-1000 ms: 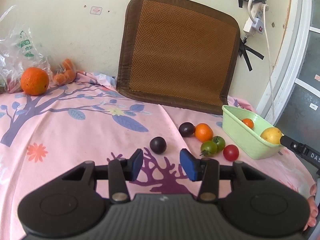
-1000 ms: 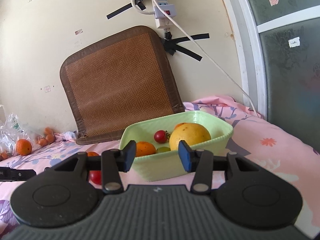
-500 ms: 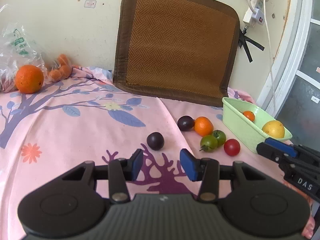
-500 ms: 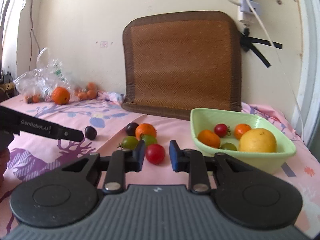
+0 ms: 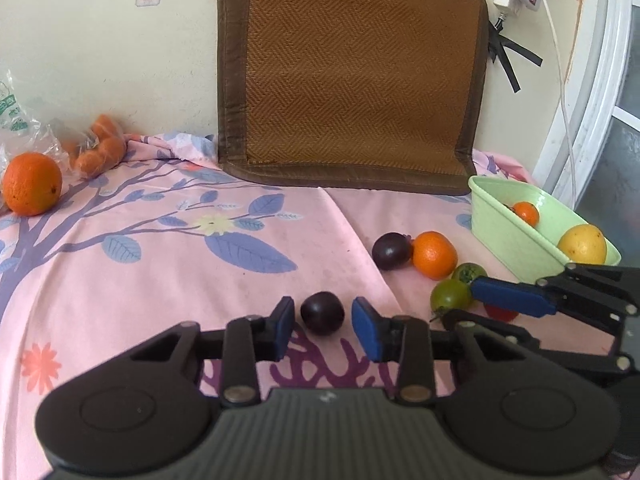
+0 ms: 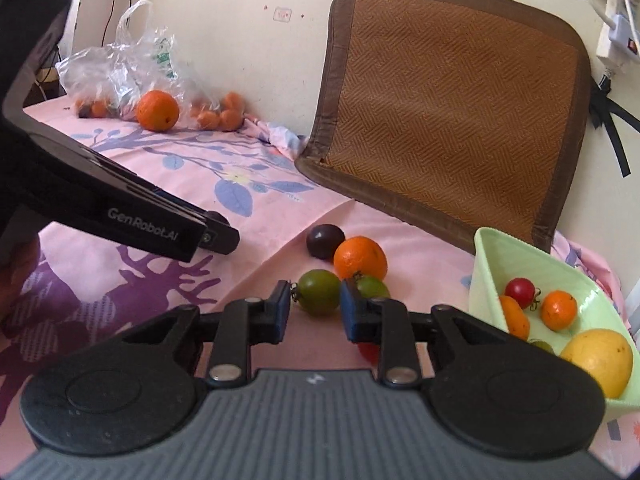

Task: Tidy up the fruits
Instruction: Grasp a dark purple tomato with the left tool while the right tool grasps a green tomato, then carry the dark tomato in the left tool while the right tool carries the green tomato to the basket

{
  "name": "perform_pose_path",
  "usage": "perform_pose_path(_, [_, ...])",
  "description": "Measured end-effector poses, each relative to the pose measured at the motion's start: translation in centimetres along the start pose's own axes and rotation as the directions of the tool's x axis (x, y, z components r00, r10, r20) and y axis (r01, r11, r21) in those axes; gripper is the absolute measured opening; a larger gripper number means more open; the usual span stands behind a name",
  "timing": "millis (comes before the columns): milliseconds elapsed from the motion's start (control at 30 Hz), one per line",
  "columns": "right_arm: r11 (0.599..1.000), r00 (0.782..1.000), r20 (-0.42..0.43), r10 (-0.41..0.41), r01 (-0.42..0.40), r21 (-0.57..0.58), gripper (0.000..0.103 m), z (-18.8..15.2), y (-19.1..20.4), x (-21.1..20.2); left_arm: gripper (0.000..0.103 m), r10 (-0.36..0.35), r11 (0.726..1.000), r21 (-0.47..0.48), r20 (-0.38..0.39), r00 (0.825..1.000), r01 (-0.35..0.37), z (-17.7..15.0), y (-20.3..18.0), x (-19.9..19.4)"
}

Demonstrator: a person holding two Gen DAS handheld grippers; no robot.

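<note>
A dark plum point(image 5: 322, 312) lies on the pink cloth between the blue pads of my left gripper point(image 5: 323, 330). Its jaws are closing, and a thin gap still shows on each side of the plum. My right gripper point(image 6: 314, 312) holds its jaws narrow, just opening, with a green tomato point(image 6: 320, 292) at its tips and nothing pressed. A red tomato point(image 6: 368, 352) lies under its right finger. Close by are a second green tomato point(image 6: 372, 286), a small orange point(image 6: 360, 258) and another plum point(image 6: 325, 241). The green bowl point(image 6: 480, 264) on the right holds a yellow fruit point(image 6: 598, 360) and small tomatoes.
A woven brown mat point(image 5: 352, 76) leans on the back wall. A large orange point(image 5: 31, 184) and a plastic bag point(image 6: 116, 64) of fruit sit far left. A white cable point(image 5: 560, 60) hangs by the window frame at right.
My left gripper came forward until the plum sat between its pads, and the pads drew closer. My right gripper swung left from the bowl to the loose tomatoes, rolled, and narrowed its jaws.
</note>
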State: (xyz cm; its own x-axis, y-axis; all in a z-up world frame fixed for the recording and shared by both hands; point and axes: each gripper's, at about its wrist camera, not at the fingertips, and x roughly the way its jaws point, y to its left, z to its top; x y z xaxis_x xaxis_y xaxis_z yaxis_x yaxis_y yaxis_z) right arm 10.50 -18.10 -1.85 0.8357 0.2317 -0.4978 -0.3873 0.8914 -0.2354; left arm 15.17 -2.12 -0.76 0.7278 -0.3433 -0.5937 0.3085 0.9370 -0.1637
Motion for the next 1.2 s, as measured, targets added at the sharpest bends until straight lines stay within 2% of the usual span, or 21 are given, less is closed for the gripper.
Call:
perform_pose_path(33, [1.0, 1.0, -0.004, -0.003, 0.003, -0.004, 0.032, 0.1, 0.0, 0.2, 0.024, -0.004, 1.0, 0.001, -0.001, 1.0, 0.004, -0.1, 0.0, 0.0])
perform_pose_path(100, [1.0, 1.0, -0.028, -0.008, 0.007, -0.011, 0.032, 0.1, 0.1, 0.6, 0.024, -0.015, 1.0, 0.004, 0.001, 1.0, 0.015, -0.1, -0.1, 0.0])
perform_pose_path(200, [1.0, 1.0, -0.023, -0.004, 0.004, -0.011, 0.027, 0.1, 0.1, 0.3, 0.023, -0.037, 0.999, 0.024, 0.011, 0.999, 0.036, -0.2, -0.4, -0.2])
perform_pose_path(367, [0.997, 0.999, 0.051, -0.007, 0.003, 0.077, 0.026, -0.6, -0.1, -2.6, 0.023, -0.067, 0.997, 0.052, 0.072, 0.995, 0.063, -0.8, -1.1, -1.9])
perform_pose_path(433, [0.993, 0.998, 0.06, 0.006, -0.013, 0.116, 0.026, -1.5, -0.3, -4.3, 0.023, -0.114, 0.993, 0.023, 0.058, 0.992, 0.113, -1.2, -1.3, -2.5])
perform_pose_path(500, [0.989, 0.998, 0.056, 0.01, -0.018, 0.148, 0.018, -2.6, -0.4, -6.0, 0.023, -0.162, 0.987, 0.013, 0.05, 0.986, 0.161, -2.0, -2.2, -3.3])
perform_pose_path(533, [0.988, 0.999, 0.051, -0.001, -0.007, 0.156, 0.015, -3.1, -0.5, -6.7, 0.023, -0.179, 0.984, 0.025, 0.052, 0.982, 0.178, -2.3, -2.8, -3.7])
perform_pose_path(667, [0.988, 0.999, 0.013, -0.037, 0.035, 0.149, 0.016, -4.3, -0.9, -7.9, 0.024, -0.245, 0.967, 0.074, 0.032, 0.969, 0.242, -2.7, -5.5, -4.1])
perform_pose_path(800, [0.99, 0.999, -0.003, -0.032, 0.032, 0.141, 0.017, -4.5, -1.1, -7.7, 0.024, -0.205, 0.972, 0.106, -0.036, 0.978, 0.208, -3.5, -7.2, -2.6])
perform_pose_path(833, [0.99, 1.0, 0.001, -0.023, 0.023, 0.14, 0.024, -4.4, -1.2, -7.7, 0.024, -0.206, 0.973, 0.103, -0.032, 0.978, 0.209, -3.5, -7.1, -2.6])
perform_pose_path(867, [0.99, 1.0, 0.005, -0.014, 0.014, 0.138, 0.036, -4.4, -1.1, -7.7, 0.024, -0.209, 0.973, 0.093, -0.015, 0.978, 0.21, -3.5, -6.7, -2.9])
perform_pose_path(933, [0.991, 1.0, 0.011, -0.002, 0.001, 0.133, 0.044, -4.4, -1.1, -7.6, 0.024, -0.201, 0.978, 0.059, -0.022, 0.979, 0.202, -3.5, -6.0, -2.8])
perform_pose_path(1033, [0.992, 1.0, 0.011, 0.023, -0.024, 0.125, 0.044, -4.2, -0.9, -7.2, 0.024, -0.212, 0.977, 0.015, -0.029, 0.977, 0.213, -3.3, -5.2, -2.5])
perform_pose_path(1133, [0.994, 0.999, -0.005, 0.043, -0.043, 0.103, 0.043, -4.0, -0.6, -6.4, 0.024, -0.201, 0.979, 0.032, -0.027, 0.979, 0.202, -3.4, -5.5, -2.5])
perform_pose_path(1167, [0.994, 0.999, -0.011, 0.049, -0.048, 0.1, 0.041, -4.0, -0.6, -6.2, 0.024, -0.196, 0.98, 0.042, -0.026, 0.98, 0.197, -3.4, -5.7, -2.6])
perform_pose_path(1200, [0.993, 0.998, -0.007, 0.059, -0.058, 0.105, 0.033, -4.0, -0.7, -6.2, 0.024, -0.193, 0.98, 0.046, -0.026, 0.981, 0.194, -3.4, -5.7, -2.6])
